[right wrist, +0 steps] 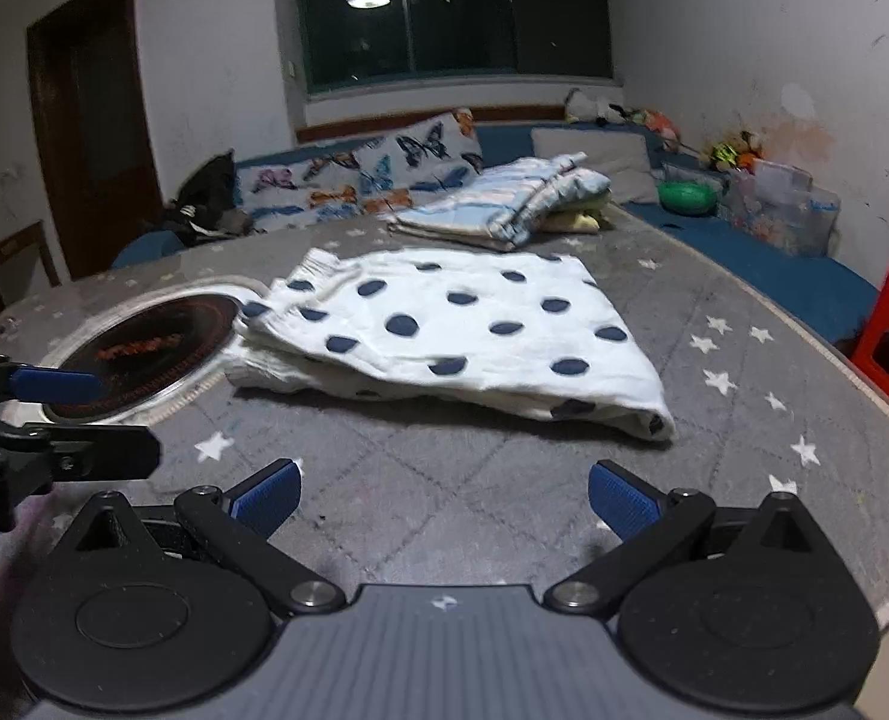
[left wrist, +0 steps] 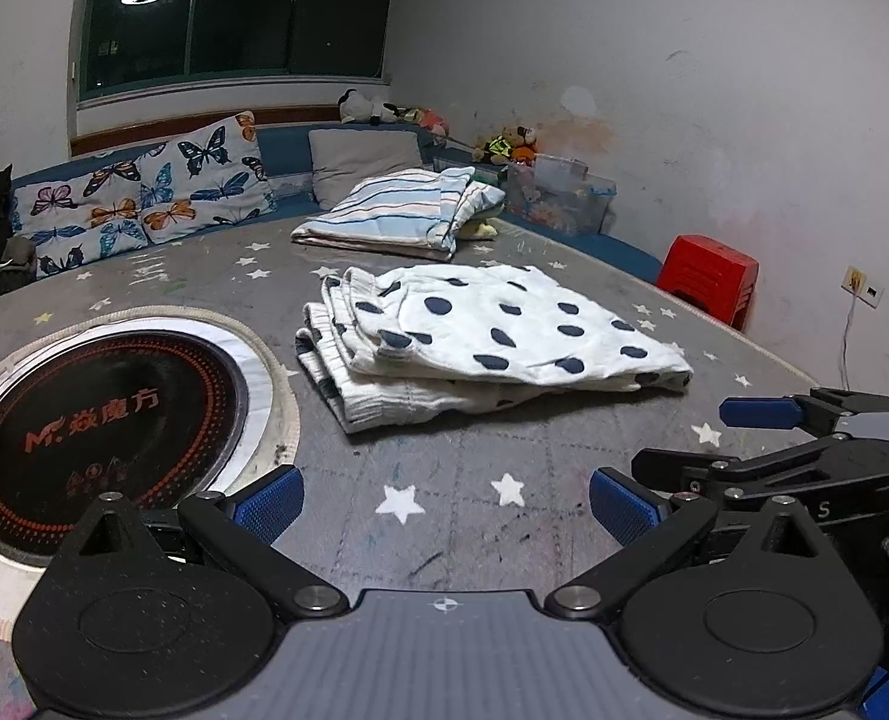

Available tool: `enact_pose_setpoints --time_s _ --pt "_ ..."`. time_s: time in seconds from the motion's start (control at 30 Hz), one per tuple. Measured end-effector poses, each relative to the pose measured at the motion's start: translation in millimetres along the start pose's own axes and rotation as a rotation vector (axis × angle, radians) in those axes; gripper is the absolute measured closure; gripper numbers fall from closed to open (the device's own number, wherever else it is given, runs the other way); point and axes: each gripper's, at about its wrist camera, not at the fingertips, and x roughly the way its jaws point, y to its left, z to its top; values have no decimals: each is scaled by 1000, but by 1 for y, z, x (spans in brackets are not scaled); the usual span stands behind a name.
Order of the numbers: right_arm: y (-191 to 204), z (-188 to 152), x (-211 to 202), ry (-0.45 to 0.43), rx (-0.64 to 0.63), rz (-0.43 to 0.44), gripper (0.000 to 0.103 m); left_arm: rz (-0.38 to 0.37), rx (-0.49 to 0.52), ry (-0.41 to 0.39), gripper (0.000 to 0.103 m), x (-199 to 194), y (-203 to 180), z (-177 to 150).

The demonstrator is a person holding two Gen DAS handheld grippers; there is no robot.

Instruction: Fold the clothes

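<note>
Left wrist view: the left gripper [left wrist: 447, 504] hangs empty with its jaws spread wide, short of the polka-dot garment [left wrist: 492, 339], which lies folded in layers on the star-print table cover [left wrist: 444, 480]. It looks light, soft and limp (my guess: thin cotton), best pinched at a corner or folded edge. An inset induction hob [left wrist: 102, 432] sits just left of it; a folded striped blanket [left wrist: 396, 210] lies beyond.

Right wrist view: the right gripper [right wrist: 444, 498] is likewise wide and empty. The garment's ribbed edge just overlaps the hob's rim; nothing blocks the near side.
</note>
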Motion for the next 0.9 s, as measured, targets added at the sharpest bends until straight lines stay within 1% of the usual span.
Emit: enact_pose_setpoints --time_s 0.23,0.4,0.9 --pt "2 -4 4 37 20 -28 0 7 -2 12 0 -3 0 -7" --pt "3 -6 5 41 38 -34 0 7 -1 24 0 -3 -3 -11" --pt "6 -8 4 34 48 -35 0 -21 16 22 0 -5 -12 -16"
